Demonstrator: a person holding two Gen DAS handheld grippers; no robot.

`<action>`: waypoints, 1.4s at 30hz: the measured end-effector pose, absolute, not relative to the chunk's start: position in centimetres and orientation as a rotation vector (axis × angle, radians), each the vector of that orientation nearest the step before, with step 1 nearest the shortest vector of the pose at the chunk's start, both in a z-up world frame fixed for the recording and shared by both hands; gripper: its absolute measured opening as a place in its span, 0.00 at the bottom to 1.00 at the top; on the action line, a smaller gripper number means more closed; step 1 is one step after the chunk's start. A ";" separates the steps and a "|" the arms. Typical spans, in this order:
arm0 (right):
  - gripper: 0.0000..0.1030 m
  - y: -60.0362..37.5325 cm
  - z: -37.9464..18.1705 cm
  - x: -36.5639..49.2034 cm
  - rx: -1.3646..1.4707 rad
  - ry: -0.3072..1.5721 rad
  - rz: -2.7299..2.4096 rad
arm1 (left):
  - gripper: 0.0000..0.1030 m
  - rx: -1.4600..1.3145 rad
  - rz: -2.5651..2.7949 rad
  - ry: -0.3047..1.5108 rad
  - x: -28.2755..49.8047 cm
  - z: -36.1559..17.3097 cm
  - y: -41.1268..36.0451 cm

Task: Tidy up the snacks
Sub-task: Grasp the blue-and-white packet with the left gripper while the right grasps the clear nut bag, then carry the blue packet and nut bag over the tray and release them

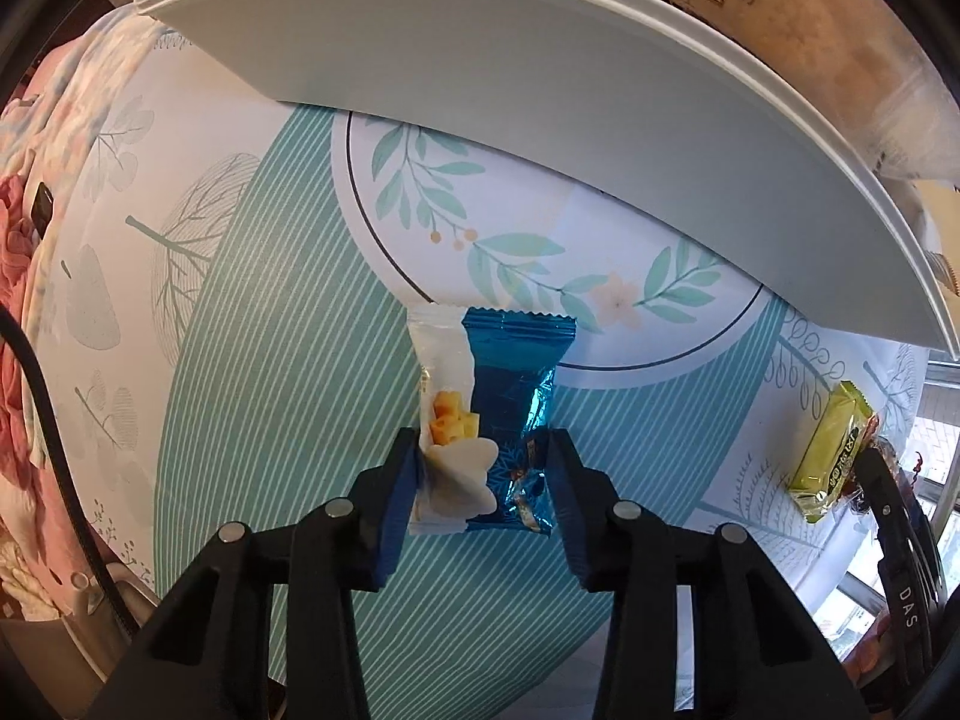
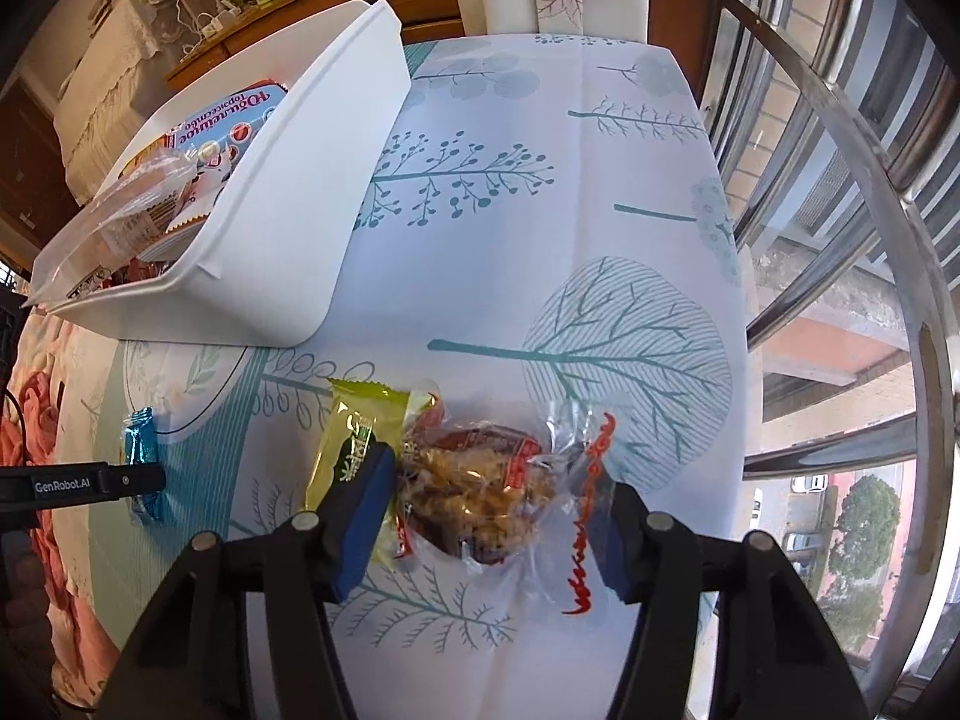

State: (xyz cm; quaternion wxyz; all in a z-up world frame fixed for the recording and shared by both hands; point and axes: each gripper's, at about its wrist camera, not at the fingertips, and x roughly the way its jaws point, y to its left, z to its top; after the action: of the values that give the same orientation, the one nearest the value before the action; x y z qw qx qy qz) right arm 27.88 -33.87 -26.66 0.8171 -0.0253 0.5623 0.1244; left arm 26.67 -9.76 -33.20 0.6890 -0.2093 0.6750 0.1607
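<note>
On the leaf-print tablecloth a blue foil packet [image 1: 516, 396] and a white packet with yellow cubes printed on it [image 1: 444, 372] lie side by side. My left gripper [image 1: 483, 456] points down over them, one pad against the white packet and the other against the crumpled blue foil. A clear bag of brown snack with red lettering [image 2: 480, 492] sits between the pads of my right gripper [image 2: 489, 474], which touch its film on both sides. A green packet [image 2: 354, 438] lies against that bag's left side, partly under the left finger.
A white bin [image 2: 288, 192] holding several snack bags stands on the table beyond both grippers; its wall [image 1: 540, 120] looms close above the left one. The table's right edge runs along a window with metal rails [image 2: 840, 180]. A floral cloth [image 1: 24, 240] lies to the left.
</note>
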 end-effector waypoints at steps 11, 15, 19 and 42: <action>0.57 -34.1 -26.4 27.5 -0.009 1.244 0.212 | 0.24 -0.494 0.322 1.519 24.9 -33.3 -8.3; 0.57 -34.2 -25.7 27.2 0.020 1.232 0.199 | 0.23 -0.523 0.289 1.524 23.6 -33.3 -7.3; 0.57 -34.1 -24.3 27.1 0.051 1.206 0.185 | 0.22 -0.521 0.264 1.521 22.3 -32.7 -6.5; 0.57 -27.7 -15.2 28.4 0.192 0.966 0.194 | 0.22 -0.399 0.151 1.358 23.2 -18.5 -0.6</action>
State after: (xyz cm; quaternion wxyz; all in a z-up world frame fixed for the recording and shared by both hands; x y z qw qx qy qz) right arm 28.42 -27.66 -15.16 0.8767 0.0920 0.4630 0.0929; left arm 23.24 -0.57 -18.55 0.7573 -0.1829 0.6231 0.0691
